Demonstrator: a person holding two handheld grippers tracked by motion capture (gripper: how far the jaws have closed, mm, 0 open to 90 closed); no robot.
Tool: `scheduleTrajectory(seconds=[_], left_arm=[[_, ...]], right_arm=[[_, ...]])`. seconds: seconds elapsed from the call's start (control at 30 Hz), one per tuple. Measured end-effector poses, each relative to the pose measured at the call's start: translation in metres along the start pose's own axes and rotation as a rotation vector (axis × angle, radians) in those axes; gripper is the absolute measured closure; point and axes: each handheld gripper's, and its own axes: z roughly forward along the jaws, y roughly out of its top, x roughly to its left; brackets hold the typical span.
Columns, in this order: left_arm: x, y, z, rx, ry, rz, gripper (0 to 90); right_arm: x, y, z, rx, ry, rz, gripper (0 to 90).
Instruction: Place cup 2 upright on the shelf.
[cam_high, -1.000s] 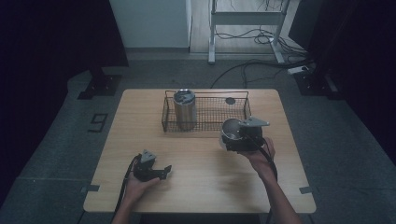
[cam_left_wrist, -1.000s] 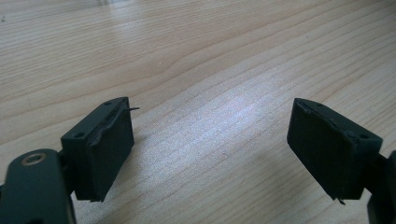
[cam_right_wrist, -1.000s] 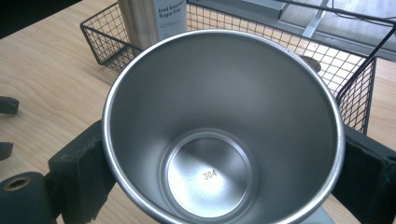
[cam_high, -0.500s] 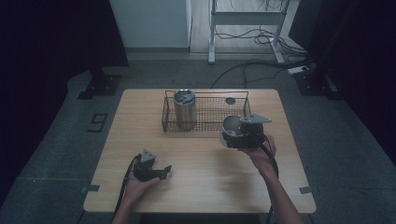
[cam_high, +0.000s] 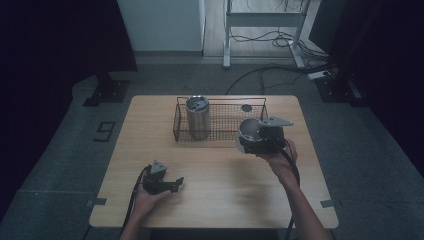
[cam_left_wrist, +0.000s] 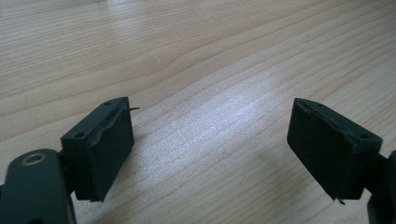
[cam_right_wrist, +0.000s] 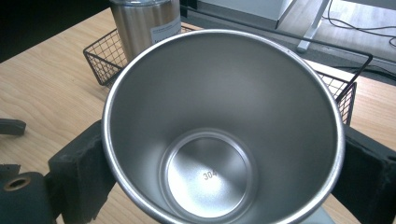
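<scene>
At the left of the high view, the left gripper lies low over the wooden table, near its front edge, held from behind by the person's left hand, whose forearm comes up from the bottom edge. Its own view shows the two black jaws spread wide apart with nothing between them, only bare wood grain below.

Farther back, toward the middle of the table, a black wire basket stands with a lidded steel tumbler upright in its left end. A small dark round lid lies on the table just behind the basket's right part.

To the right, the right gripper grips an open steel cup, its jaws pressed against the cup's two opposite sides just below the rim, as the right gripper view shows. The cup is empty, its mouth turned toward the camera and "304" stamped on its bottom. It is held above the table at the basket's front right corner, with the tumbler well apart from it. The right hand holds the gripper from behind, the forearm running diagonally from the bottom edge.
</scene>
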Motion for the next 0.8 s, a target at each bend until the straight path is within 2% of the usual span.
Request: scheduleTrajectory(seconds=[0.8], left_arm=[[0.0,0.0,0.001,0.011,-0.004,0.003,14.9]], right_arm=[[-0.005,0.022,0.003,-0.015,-0.009,-0.003,6.7]])
